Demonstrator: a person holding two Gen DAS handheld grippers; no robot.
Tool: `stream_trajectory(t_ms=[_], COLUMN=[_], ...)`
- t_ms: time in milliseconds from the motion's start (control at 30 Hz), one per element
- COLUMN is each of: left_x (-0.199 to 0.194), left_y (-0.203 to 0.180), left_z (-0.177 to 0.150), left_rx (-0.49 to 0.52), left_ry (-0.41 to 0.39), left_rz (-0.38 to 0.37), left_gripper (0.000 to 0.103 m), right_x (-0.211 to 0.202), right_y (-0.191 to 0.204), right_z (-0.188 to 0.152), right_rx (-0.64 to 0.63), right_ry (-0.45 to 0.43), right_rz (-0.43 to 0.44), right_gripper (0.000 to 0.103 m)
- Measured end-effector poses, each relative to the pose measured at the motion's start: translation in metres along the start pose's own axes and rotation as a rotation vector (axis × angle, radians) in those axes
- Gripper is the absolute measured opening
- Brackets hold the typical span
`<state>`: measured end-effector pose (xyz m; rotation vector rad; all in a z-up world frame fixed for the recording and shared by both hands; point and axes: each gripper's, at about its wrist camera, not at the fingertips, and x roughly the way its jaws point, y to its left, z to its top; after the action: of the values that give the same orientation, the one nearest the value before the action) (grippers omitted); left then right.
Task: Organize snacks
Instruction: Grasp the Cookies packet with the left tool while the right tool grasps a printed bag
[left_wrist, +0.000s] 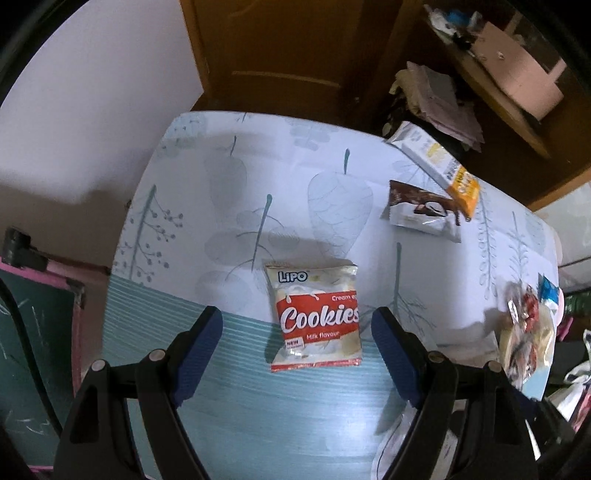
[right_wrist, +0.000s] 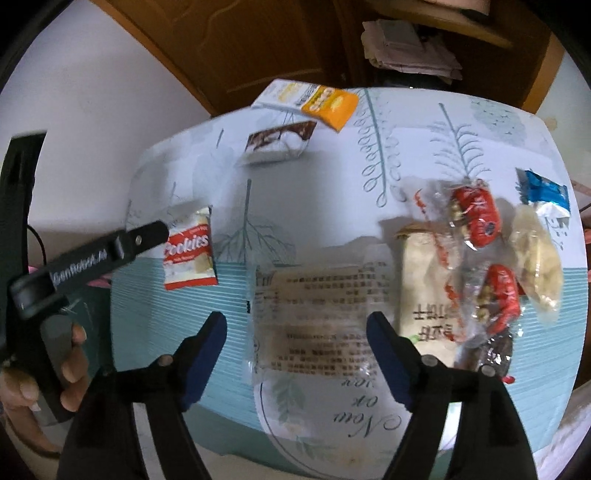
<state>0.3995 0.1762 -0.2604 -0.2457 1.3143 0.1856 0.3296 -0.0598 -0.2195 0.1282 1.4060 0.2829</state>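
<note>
A red and white Lipo cookies packet (left_wrist: 316, 317) lies flat on the leaf-patterned tablecloth (left_wrist: 207, 177). My left gripper (left_wrist: 297, 317) hovers over it, open, with its blue pads on either side and apart from it. In the right wrist view the same cookies packet (right_wrist: 190, 251) sits at the left under a finger of the left gripper (right_wrist: 147, 236). My right gripper (right_wrist: 295, 321) stands open over a clear packet with printed text (right_wrist: 317, 314), which is blurred and reaches past the table's near edge. The pads do not touch it.
A brown and white packet (right_wrist: 280, 146), an orange packet (right_wrist: 328, 105) and a white box (right_wrist: 280, 94) lie at the far edge. At the right lie red wrapped sweets (right_wrist: 476, 218), a beige packet (right_wrist: 421, 288), a pale snack bag (right_wrist: 535, 254) and a blue packet (right_wrist: 543, 192). A hand (right_wrist: 70, 354) holds the left gripper.
</note>
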Motion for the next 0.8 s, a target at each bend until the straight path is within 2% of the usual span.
stream_trajectory(t_ms=[133,333,433,500,567,633,667,800], left_x=[0.011,0.033,0.042,0.049,0.050,0.046,0.043,0.036], left_y=[-0.008,-0.022,-0.025,-0.027,-0.029,-0.032,-0.034,-0.035], left_z=[0.001,-0.001,-0.003,-0.005,-0.009,-0.012,-0.014,-0.022], left_rx=[0.012,0.024,0.024,0.033,0.050,0.071,0.085,0.119], left_ry=[0.013,0.041,0.054,0.066,0.052,0.030,0.020,0.004], left_rz=[0.002,0.022,0.027,0.037,0.050,0.044,0.039,0.064], left_gripper=[0.082,0.082,0.082,0.080,0.074,0.058,0.046,0.044], right_x=[0.013,0.042,0.056,0.055,0.053,0.047,0.044,0.038], right_y=[0.014,0.018,0.006,0.008,0.010,0.012,0.015,0.012], right_z=[0.000,-0.001,-0.002,-0.005,-0.006,-0.009,-0.011,-0.015], right_rx=[-0.056,-0.088,-0.038,-0.059,-0.074,-0.081,-0.092,-0.092], right_ry=[0.002,0.048,0.096,0.076,0.065,0.060,0.055,0.058], right_rz=[-0.081,-0.208,-0.140,-0.140,-0.146,-0.133,-0.136,-0.112], right_gripper=[0.094,0.099,0.099,0.096,0.087,0.082,0.080,0.078])
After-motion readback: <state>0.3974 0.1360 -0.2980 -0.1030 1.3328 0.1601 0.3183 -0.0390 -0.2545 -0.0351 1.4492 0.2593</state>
